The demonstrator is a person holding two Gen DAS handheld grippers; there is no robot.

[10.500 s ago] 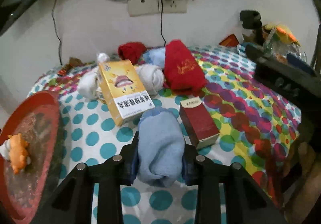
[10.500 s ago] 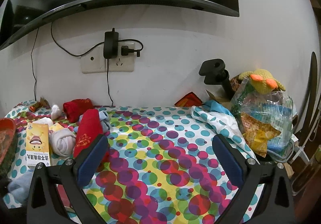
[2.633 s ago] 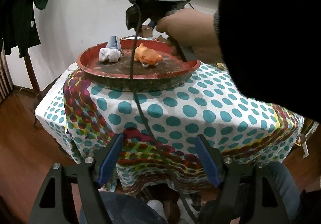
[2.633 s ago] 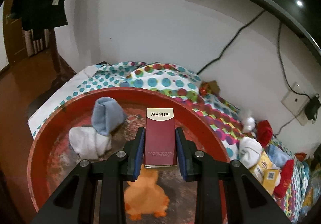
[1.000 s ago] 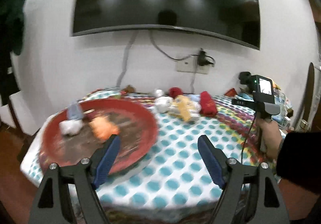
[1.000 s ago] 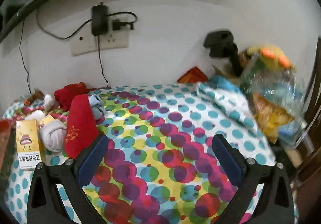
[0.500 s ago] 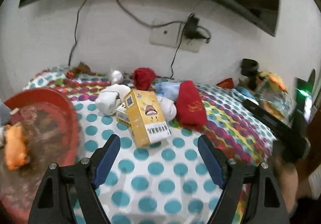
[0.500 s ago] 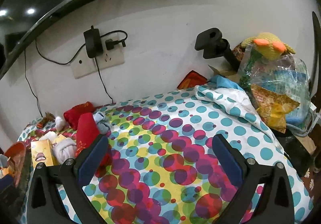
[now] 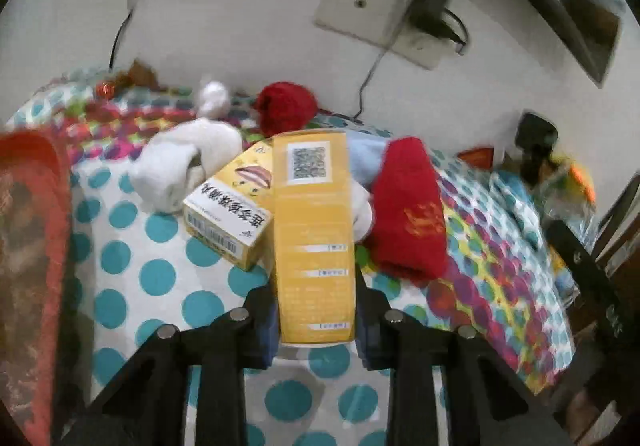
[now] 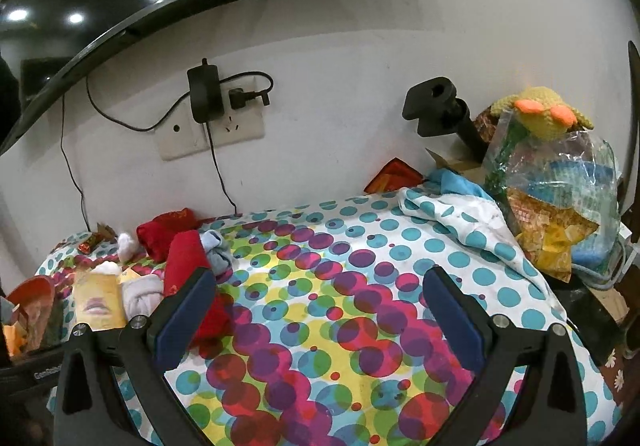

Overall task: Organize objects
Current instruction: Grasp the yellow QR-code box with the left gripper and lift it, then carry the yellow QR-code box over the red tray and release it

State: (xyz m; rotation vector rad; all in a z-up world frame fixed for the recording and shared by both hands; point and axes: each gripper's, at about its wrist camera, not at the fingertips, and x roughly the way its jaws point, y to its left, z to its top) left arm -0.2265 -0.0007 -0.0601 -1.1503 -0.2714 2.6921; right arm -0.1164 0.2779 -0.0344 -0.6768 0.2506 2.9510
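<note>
My left gripper (image 9: 316,302) is shut on a yellow box (image 9: 314,230), which stands on edge between the pads with its QR-code side up. A second yellow box (image 9: 230,214) lies just left of it against a white sock roll (image 9: 184,166). A red rolled cloth (image 9: 408,206) lies right of the held box, with a light blue sock (image 9: 364,158) behind it. The red tray (image 9: 36,226) sits at the left edge. My right gripper (image 10: 320,310) hangs open over the spotted tablecloth (image 10: 360,266) with nothing between its fingers; the pile of socks and a yellow box (image 10: 98,304) lies to its left.
A red sock ball (image 9: 286,108) and a small white ball (image 9: 214,98) lie near the wall. At the table's right end stand a plastic bag (image 10: 560,198), a yellow knit toy (image 10: 536,110) and a black mount (image 10: 436,110). A wall socket (image 10: 212,130) with cables hangs behind.
The left gripper swung from the tray side to the pile, dropped closer, and shut on the yellow box, which now stands on edge. The right gripper has barely moved and stays open.
</note>
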